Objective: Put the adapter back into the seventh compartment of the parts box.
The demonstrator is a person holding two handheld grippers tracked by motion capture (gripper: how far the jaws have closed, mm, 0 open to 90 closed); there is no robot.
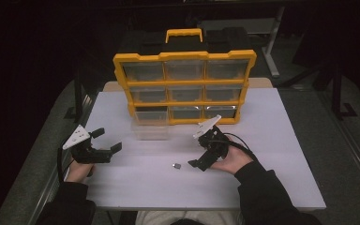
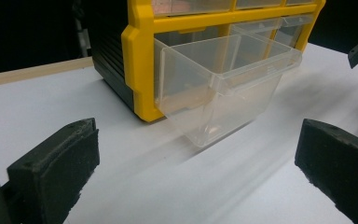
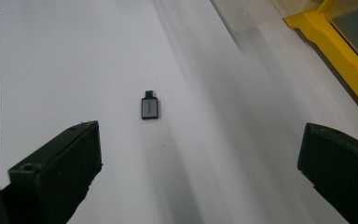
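High view: the right gripper (image 1: pixel 200 161), jaws wide and empty, sits near the small adapter (image 1: pixel 176 165) mid-table (image 1: pixel 286 187). The left gripper (image 1: pixel 107 140), wide and empty, sits by the left edge, facing the pulled-out drawer (image 1: pixel 151 129).

- No text, label, brand, number or sign can be read on anything in the views.
- The small grey adapter (image 3: pixel 149 108), near the middle of the right gripper view, bears a faint dark marking down its face, too small and blurred to read.
- The yellow organiser (image 1: pixel 184 84), in the upper middle of the high view, shows plain yellow frame bars and clear drawer fronts with no lettering that can be made out.
- The clear drawer (image 2: pixel 223 84), in the upper middle of the left gripper view, carries no legible mark.
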